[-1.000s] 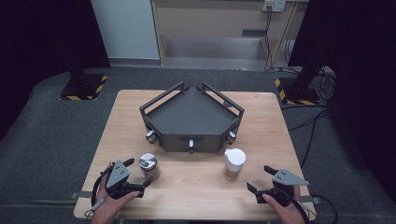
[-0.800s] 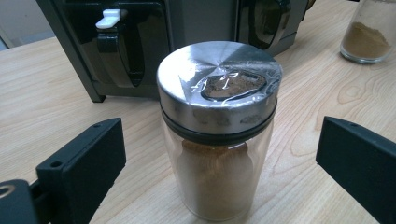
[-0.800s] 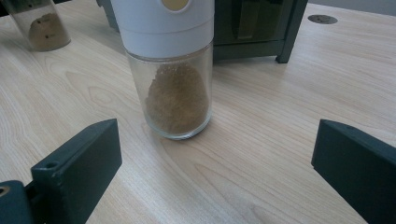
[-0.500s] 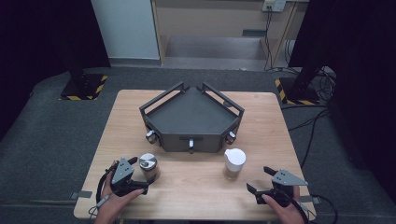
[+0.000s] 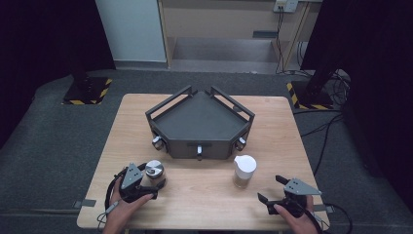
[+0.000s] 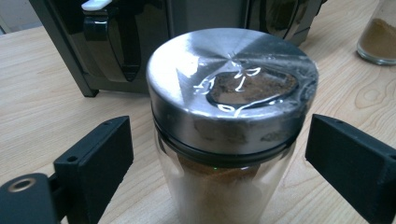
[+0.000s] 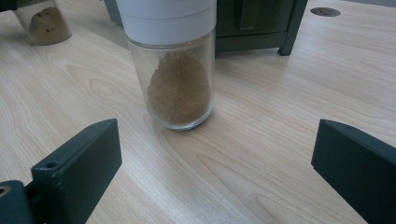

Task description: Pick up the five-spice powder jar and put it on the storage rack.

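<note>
A glass spice jar with a shiny metal lid [image 5: 154, 173] [image 6: 231, 116] stands on the table, front left. My left gripper [image 5: 148, 184] [image 6: 224, 163] is open with one jaw on each side of the jar, not touching it. A second glass jar with a white lid [image 5: 244, 170] [image 7: 173, 65], holding brown powder, stands front right. My right gripper [image 5: 272, 189] [image 7: 215, 168] is open a short way in front of that jar, with bare wood between its jaws.
A dark grey corner-shaped rack [image 5: 200, 126] with raised rails sits in the middle of the wooden table [image 5: 199, 200], just behind both jars. Dark floor surrounds the table; cables trail off to the right.
My left gripper has slid forward to the right, so the metal-lidded jar now stands between its jaws. The right gripper has stayed put.
</note>
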Demonstrator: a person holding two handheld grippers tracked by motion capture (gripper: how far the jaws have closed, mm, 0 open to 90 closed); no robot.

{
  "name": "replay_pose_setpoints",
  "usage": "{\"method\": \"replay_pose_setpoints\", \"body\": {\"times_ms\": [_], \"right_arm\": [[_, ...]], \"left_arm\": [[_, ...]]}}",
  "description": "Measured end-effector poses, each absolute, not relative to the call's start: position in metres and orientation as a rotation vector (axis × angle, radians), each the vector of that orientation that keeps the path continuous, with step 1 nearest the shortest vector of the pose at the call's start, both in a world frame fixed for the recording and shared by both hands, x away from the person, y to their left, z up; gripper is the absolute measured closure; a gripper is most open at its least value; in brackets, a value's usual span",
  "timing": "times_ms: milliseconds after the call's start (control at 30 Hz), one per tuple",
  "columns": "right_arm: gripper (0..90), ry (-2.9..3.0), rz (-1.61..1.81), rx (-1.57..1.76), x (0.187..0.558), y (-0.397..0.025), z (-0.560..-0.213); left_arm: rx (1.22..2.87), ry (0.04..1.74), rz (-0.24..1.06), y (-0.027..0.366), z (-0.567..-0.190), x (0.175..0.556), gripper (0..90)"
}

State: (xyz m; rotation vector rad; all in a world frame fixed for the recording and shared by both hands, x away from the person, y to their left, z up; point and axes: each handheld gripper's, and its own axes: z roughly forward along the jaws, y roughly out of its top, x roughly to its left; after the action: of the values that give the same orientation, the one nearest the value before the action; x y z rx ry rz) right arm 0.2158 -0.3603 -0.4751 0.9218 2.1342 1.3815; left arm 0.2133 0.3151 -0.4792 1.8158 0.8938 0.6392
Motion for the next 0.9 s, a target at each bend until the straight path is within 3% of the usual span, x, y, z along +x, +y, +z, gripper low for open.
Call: {"method": "replay_pose_setpoints", "body": {"times_ms": [467,667,900], "right_arm": [[2.3,2.138,1.375,0.922,0.2147,-0.3608,-0.4756],[2.3,2.134,1.374,0.925,0.2139,-0.3620,-0.4752],[2.5,2.136,1.371,0.923,0.2141,-0.3620,-0.4750]], "left_arm": [[1.824,0.888,0.620,0.3139,-0.4809,0.2181,18.0],[1.829,0.898,0.603,0.3161,-0.4821,0.2201,30.0],[1.828,0.882,0.614,0.3170,-0.4767,0.2170,30.4]]}}
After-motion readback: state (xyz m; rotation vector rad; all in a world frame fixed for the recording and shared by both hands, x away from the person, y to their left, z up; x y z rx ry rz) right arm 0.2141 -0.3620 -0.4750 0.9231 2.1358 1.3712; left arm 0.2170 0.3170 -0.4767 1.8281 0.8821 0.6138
